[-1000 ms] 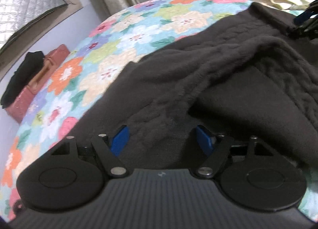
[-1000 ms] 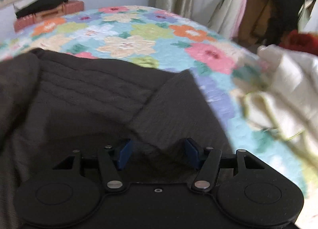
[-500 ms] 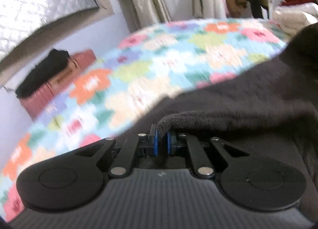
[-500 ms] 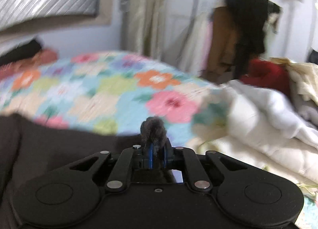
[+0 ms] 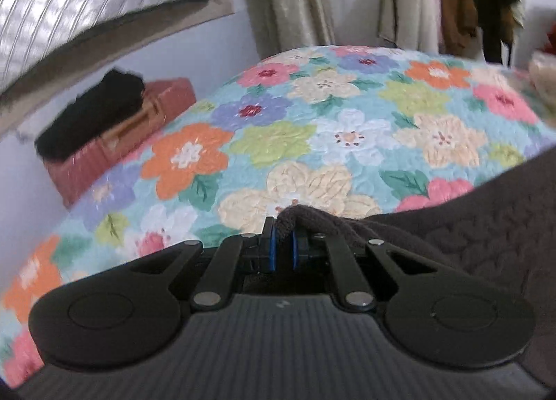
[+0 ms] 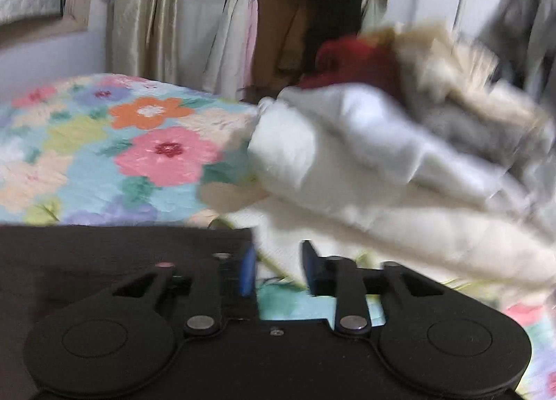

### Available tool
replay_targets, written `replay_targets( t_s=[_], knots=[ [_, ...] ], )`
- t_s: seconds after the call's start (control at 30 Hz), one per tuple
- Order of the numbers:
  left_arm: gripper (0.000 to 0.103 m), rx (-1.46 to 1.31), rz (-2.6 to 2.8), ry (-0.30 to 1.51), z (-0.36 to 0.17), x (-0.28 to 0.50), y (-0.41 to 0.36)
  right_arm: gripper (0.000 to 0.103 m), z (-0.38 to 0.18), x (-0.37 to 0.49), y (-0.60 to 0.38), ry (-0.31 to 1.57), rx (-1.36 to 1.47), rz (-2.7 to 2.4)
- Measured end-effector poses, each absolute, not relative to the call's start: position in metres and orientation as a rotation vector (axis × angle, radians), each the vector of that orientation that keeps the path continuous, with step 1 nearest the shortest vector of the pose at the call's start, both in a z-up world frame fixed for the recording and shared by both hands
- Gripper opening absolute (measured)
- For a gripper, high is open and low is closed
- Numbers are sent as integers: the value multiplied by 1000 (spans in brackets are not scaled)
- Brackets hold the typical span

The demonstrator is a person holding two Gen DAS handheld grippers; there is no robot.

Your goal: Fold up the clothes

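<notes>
- A dark brown knitted sweater [image 5: 486, 226] lies on a bed, filling the lower right of the left wrist view; in the right wrist view it shows as a flat dark sheet at lower left.
- The left gripper [image 5: 284, 243] is clamped on a bunched edge of the sweater, its blue pads pressed together on a small roll of fabric. This grip probably lifts the edge so it can be carried across for a fold.
- The right gripper [image 6: 278, 268] has its fingers apart with nothing between them; the sweater's edge sits just left of its left finger. It looks to be free of the cloth, though motion blur makes contact hard to judge.
- Under the sweater is a floral bedspread [image 5: 312, 129] in orange, pink, green and blue.
- Near the right gripper sits a pile of pale clothes [image 6: 382, 174], blurred, with something red behind it.
- A reddish box [image 5: 114, 143] with a black item on top stands beside the bed.
- Most of the sweater is cut off or hidden behind the gripper bodies, so its overall shape and fold stage cannot be told.
</notes>
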State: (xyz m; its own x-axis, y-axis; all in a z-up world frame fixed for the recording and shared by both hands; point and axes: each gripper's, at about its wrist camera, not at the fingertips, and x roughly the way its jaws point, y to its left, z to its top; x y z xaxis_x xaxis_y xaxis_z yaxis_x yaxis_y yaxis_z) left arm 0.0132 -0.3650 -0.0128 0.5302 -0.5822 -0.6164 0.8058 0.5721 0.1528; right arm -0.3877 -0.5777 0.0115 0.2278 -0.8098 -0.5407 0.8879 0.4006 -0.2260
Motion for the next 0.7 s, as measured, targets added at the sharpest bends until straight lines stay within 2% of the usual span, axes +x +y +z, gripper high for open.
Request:
replay_targets(
  t_s=[0.03,0.13,0.3,0.4,0.53,0.7],
  knots=[
    [8,481,-867,541,-17,10,-366,63,19,-387,-569,614,130,-1150],
    [8,562,-873,528,-28,-1,-371,67,36,-386,-537,536,239,-919],
    [8,586,-853,539,-25,-5,-374,68,23,-368,-487,596,541,-351],
    [8,529,-816,557,-10,7,-371,68,15,-343,-453,699,458,-188],
    [8,490,-722,524,16,35,-368,68,9,-327,-430,746,354,-91],
    [9,502,-622,512,18,71,-367,68,-4,-324,-435,761,460,-8]
  ],
)
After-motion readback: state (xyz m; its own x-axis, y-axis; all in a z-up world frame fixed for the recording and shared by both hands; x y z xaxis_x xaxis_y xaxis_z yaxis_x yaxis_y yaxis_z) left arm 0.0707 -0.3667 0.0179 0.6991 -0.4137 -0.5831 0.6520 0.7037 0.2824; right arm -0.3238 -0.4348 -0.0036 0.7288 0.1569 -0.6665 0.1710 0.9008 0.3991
